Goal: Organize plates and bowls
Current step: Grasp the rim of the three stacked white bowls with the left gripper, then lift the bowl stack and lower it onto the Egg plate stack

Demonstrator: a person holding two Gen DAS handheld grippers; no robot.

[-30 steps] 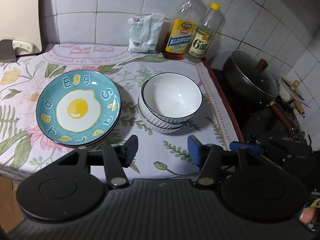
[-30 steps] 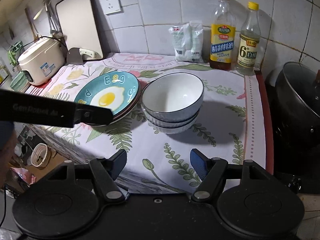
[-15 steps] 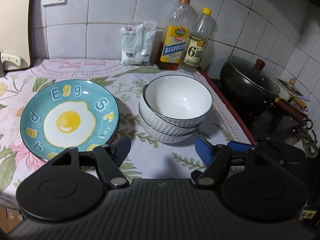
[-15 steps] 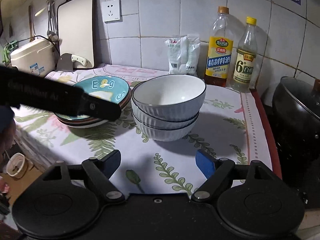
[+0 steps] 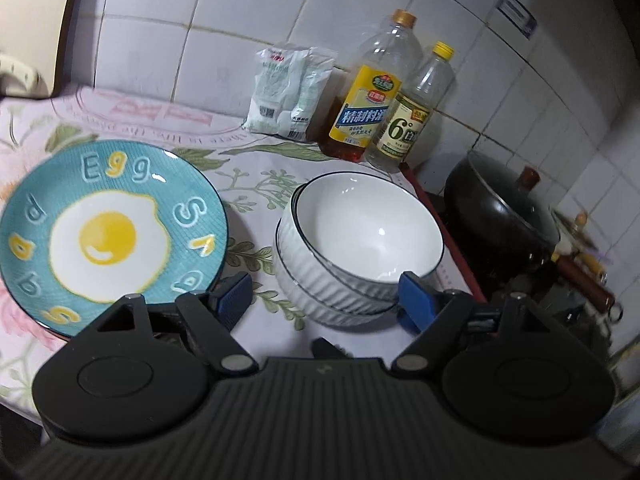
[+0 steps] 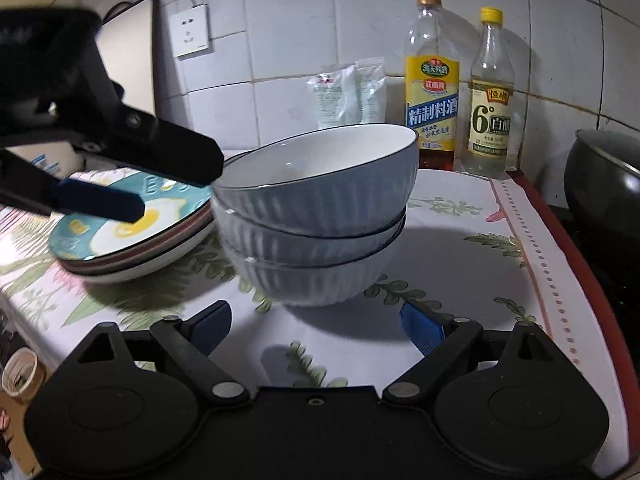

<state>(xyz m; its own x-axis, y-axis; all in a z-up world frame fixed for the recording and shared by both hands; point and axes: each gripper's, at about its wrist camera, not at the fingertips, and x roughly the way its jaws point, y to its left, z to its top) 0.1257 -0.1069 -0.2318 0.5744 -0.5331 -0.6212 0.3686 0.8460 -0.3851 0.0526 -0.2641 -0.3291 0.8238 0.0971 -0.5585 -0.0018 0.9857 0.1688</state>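
A stack of white ribbed bowls (image 5: 360,240) (image 6: 316,208) stands on the flowered cloth. To its left lies a stack of plates, a teal fried-egg plate (image 5: 108,228) (image 6: 132,224) on top. My left gripper (image 5: 324,300) hangs just before the bowls and the plate's near edge, its jaws opening with nothing between them. My right gripper (image 6: 316,328) sits low in front of the bowl stack, jaws opening and empty. In the right wrist view the left gripper's fingers (image 6: 100,202) reach over the plates.
Two bottles (image 5: 384,112) (image 6: 460,80) and a white packet (image 5: 288,92) stand against the tiled wall. A black lidded wok (image 5: 500,216) sits on the stove to the right. A cutting board (image 6: 128,52) leans at the back left. The counter's edge drops off at the left.
Both grippers have come down and closer to the bowls, and both sets of jaws stand wider. The left gripper now reaches over the plates in the right wrist view.
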